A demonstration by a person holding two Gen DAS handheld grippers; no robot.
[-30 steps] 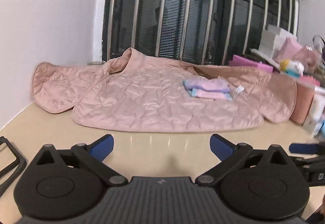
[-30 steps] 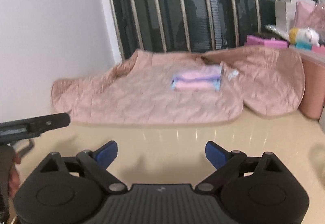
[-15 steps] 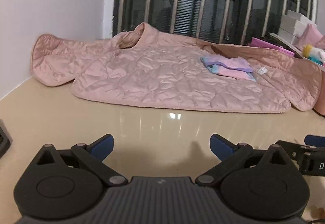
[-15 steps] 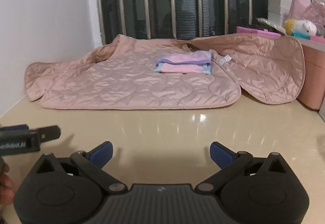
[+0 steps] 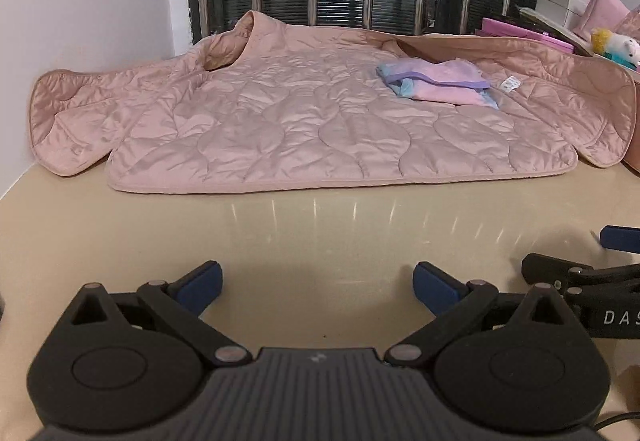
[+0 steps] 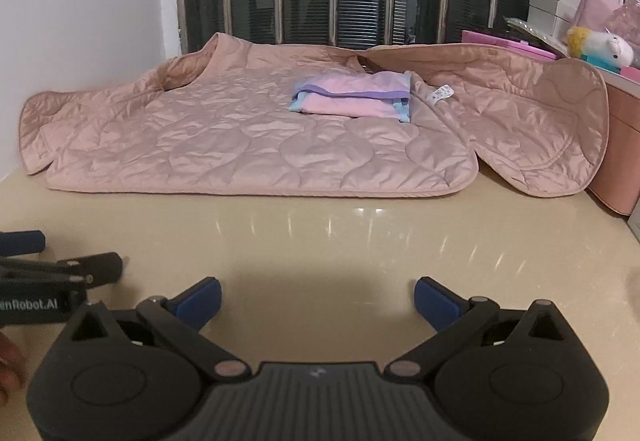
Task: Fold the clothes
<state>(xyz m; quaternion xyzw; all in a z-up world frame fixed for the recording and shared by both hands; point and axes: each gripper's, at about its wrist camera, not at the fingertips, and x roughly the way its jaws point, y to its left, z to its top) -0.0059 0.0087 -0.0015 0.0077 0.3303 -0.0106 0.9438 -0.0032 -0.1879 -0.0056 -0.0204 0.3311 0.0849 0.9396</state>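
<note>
Both grippers agape; jacket sleeve cropped.

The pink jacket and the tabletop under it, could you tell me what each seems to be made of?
The pink jacket looks like quilted, padded synthetic fabric with a satin sheen: stitched wavy channels, puffed panels and soft highlights; the exact fibre cannot be told. The tabletop looks like a hard, polished beige surface, perhaps stone or laminate: it mirrors bright streaks of light and the gripper's shadow.

1. Glossy beige tabletop is reflecting ceiling lights
2. Pink quilted jacket is lying spread flat across its far side
3. Pink box is sitting at the right edge
</note>
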